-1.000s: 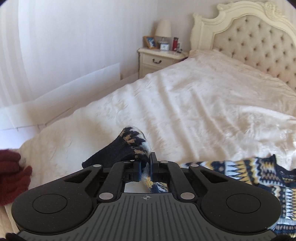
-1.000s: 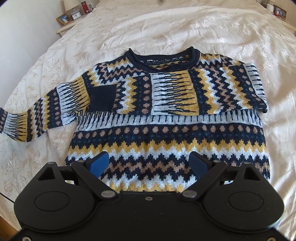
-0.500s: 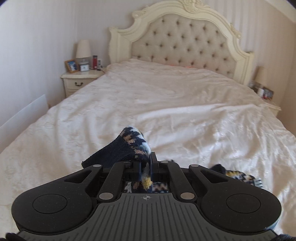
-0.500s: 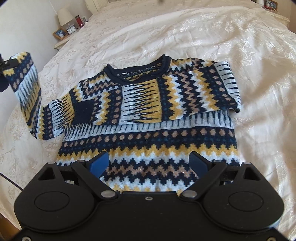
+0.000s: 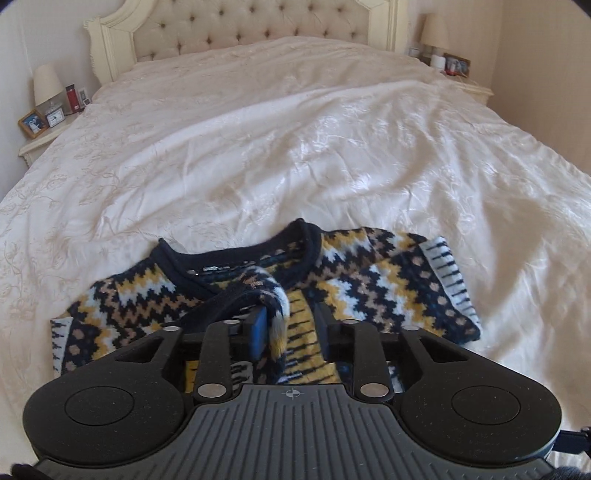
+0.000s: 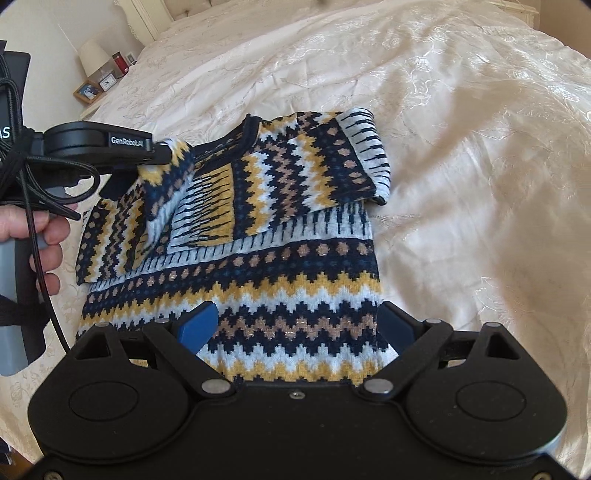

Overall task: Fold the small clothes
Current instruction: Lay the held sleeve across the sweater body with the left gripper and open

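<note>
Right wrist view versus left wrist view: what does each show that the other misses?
Only the right wrist view shows the left hand-held gripper from outside, the person's hand on its handle, and the sweater's hem under the open right hand-held gripper. Only the left wrist view shows the tufted headboard, the second nightstand lamp, and the gap between the left gripper's fingers, with the sleeve cuff lying against one. Both show the patterned sweater on the cream bedspread, its other sleeve folded across the chest, and the picture frame.
</note>
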Tool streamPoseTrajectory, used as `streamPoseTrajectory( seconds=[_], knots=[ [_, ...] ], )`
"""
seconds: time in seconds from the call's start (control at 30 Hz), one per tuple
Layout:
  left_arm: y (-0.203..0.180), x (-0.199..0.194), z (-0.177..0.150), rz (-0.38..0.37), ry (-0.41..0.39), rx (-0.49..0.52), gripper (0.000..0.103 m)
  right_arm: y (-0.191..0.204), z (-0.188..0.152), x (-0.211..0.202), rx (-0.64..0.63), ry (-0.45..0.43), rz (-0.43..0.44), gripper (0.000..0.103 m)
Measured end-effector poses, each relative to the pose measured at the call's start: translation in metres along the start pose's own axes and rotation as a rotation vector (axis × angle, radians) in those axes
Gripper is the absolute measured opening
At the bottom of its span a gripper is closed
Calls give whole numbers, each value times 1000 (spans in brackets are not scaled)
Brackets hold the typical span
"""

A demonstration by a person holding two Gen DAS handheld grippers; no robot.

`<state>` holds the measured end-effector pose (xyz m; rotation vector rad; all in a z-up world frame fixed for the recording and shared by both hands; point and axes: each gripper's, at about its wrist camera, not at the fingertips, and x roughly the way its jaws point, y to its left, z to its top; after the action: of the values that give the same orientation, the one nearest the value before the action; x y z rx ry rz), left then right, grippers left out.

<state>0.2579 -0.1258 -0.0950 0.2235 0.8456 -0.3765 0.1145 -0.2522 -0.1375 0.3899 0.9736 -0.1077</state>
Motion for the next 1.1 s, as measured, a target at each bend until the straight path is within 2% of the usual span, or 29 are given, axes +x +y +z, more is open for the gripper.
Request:
streamPoseTrajectory(
  seconds=[0.17, 0.3, 0.4, 0.53, 0.77, 0.93, 1.1],
  knots=[
    [-24, -14, 2, -70, -61, 60, 49, -4, 3, 5, 1, 4, -8, 94],
    [-33, -25, 2, -117, -90, 125, 51, -3, 7, 10, 22, -7, -23, 94],
    [-22, -31, -7, -97, -80, 136, 52, 3, 12, 15, 8, -10, -42, 93],
    [17, -28, -31, -23, 0, 75, 52, 19, 23, 20, -50, -26, -61, 93],
    [96, -12, -84, 154, 176, -61, 52, 67, 47, 40, -220, -54, -70, 93],
    [126, 1, -112, 196, 263, -99, 52, 110, 60, 64, -363, -58, -63, 93],
    [145, 14, -124, 193, 312, -161, 52, 140, 64, 98, -500, -18, -88, 90]
  ],
)
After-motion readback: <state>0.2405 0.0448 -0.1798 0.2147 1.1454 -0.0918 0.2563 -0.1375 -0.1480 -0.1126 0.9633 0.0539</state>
